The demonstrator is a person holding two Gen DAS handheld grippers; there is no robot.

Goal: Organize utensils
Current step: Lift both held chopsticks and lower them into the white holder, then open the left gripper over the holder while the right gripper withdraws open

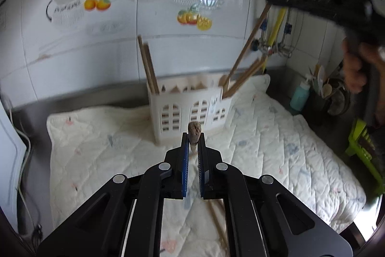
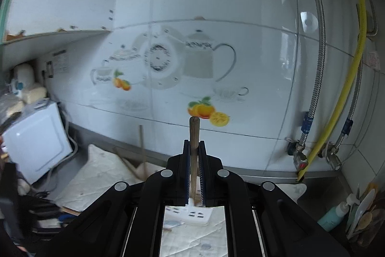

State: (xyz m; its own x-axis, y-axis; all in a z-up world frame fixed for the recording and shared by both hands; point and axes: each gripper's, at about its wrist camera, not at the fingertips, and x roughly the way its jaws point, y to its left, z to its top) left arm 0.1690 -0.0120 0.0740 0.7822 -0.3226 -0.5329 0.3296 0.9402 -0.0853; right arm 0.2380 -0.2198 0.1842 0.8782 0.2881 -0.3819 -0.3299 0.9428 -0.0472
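2 grippers each pinch 1 wooden chopstick: left gripper [image 1: 193,143] on a chopstick [image 1: 194,130] above the quilted mat [image 1: 276,136], near the white utensil holder [image 1: 190,110]; right gripper [image 2: 194,148] on a chopstick [image 2: 194,134] before the tiled wall [image 2: 216,4].

Your utensil holder [image 1: 190,107] stands on the quilted mat [image 1: 264,136], at its back edge against the tiled wall [image 1: 72,52]. Chopsticks in the holder: two [image 1: 149,66] in its left end, several [image 1: 243,74] leaning right out of its right end. Right of the mat, in the corner, a bottle [image 1: 299,95] sits beside a pot of spoons [image 1: 324,90]. Pipes [image 2: 312,98] run down the wall behind them. Left of the mat, a boxy appliance [image 2: 36,136].
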